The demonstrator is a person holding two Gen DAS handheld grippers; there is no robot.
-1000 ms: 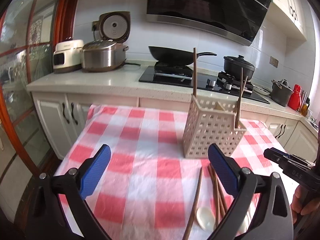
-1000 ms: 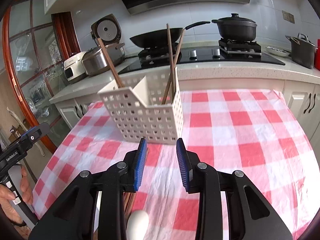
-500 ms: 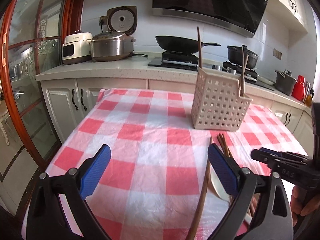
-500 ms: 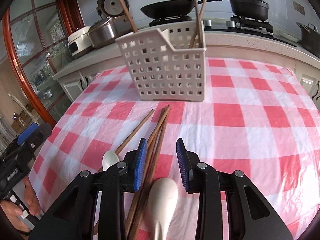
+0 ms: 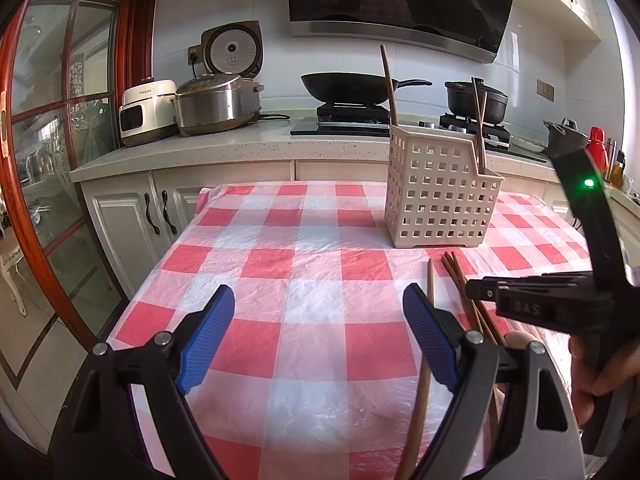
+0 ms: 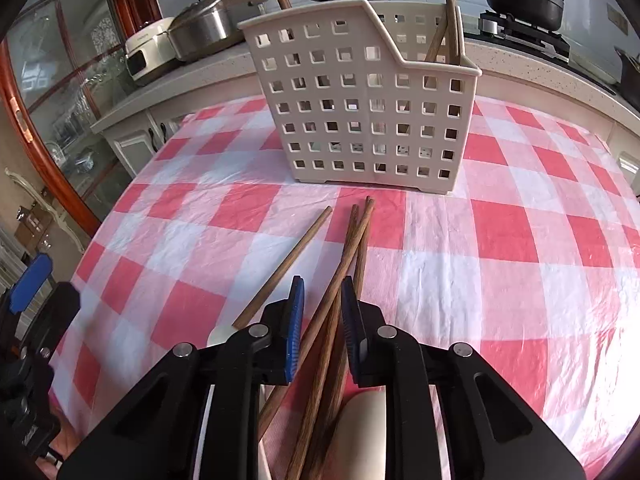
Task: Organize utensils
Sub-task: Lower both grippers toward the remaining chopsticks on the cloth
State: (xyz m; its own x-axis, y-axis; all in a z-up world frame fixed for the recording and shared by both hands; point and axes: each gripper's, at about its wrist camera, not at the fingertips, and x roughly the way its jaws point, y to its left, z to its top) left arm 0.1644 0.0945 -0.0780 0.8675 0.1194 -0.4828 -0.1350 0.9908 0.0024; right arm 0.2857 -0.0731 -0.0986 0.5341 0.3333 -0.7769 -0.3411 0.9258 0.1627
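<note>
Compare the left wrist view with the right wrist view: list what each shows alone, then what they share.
Left wrist only: the red bottle by the stove, and the open left tongs over bare cloth.

Right wrist only: the right tongs, which have just been closing around the loose chopsticks, and a pale spoon.

Both: the holder, checked cloth, wok.

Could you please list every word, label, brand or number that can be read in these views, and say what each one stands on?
"DAS": raised letters on the black body of the right claw, seen from the left wrist view.
Small grey brand word on the white countertop cooker: too small to read with certainty.
Red bottle at the far right of the counter: no label legible.
Nothing else carries readable text.
</note>
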